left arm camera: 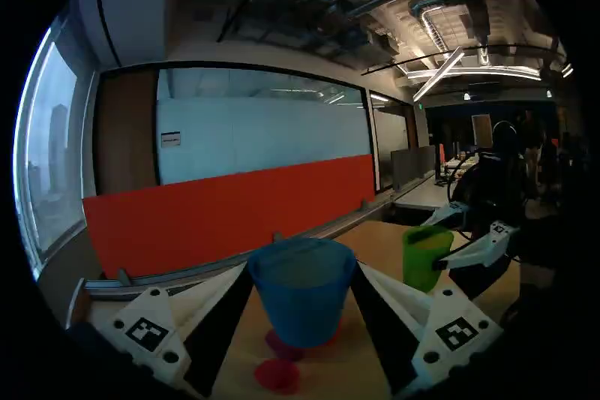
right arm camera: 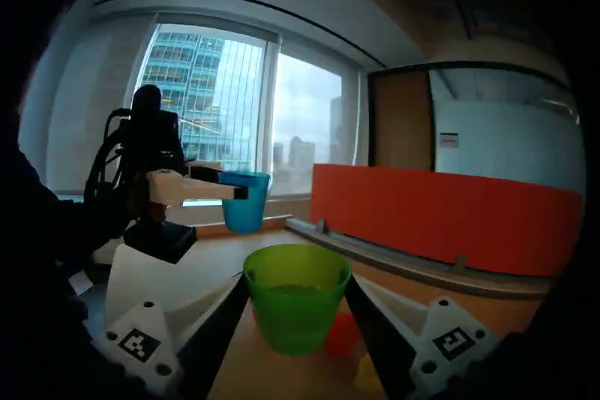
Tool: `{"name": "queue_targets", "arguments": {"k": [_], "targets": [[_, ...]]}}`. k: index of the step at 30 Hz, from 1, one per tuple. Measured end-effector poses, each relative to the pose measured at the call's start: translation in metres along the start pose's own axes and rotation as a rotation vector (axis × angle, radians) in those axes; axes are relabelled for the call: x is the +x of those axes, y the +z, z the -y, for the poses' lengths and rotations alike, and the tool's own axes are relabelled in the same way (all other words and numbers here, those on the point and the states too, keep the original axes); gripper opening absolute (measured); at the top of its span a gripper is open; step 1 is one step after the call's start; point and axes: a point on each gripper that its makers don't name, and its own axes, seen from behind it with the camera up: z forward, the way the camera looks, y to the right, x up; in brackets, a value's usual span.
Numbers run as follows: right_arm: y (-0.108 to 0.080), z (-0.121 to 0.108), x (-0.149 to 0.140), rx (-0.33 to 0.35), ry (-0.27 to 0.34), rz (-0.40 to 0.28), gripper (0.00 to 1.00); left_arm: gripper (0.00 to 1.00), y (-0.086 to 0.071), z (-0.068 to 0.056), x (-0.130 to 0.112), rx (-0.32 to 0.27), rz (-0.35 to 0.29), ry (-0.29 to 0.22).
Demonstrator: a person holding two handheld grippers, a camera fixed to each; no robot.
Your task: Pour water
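Markings: each finger of the left gripper (left arm camera: 302, 272) and of the right gripper (right arm camera: 298, 280) carries a black-and-white square marker tag (left arm camera: 146, 333) near its base. A small white sign (left arm camera: 170, 139) hangs on the glass wall far ahead of the left jaws; its writing is too small to read.

Left jaws: closed to cup width. Both fingers press the sides of the blue cup (left arm camera: 302, 291), which stands upright between them. Red round pieces (left arm camera: 277, 374) lie on the table (left arm camera: 337, 370) below the cup.

Right jaws: closed to cup width on the upright green cup (right arm camera: 298, 295), one finger against each side.

In the right gripper view, the left gripper with its blue cup is ahead and to the left of the jaws, apart from the green cup.
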Motion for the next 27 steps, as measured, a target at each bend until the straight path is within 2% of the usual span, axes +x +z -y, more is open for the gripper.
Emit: {"name": "queue_targets", "arguments": {"k": [9,18,27], "targets": [[-0.016,-0.017,0.002,-0.038,0.008,-0.006,0.9,0.88,-0.008,-0.009,-0.026,-0.003,0.021,0.014],[-0.026,-0.026,0.003,-0.054,0.012,-0.005,0.9,0.88,-0.011,-0.013,-0.036,-0.01,0.021,-0.008],[-0.029,-0.027,-0.002,-0.047,0.013,0.026,0.9,0.89,-0.015,-0.018,-0.047,-0.028,0.046,-0.003]]}}
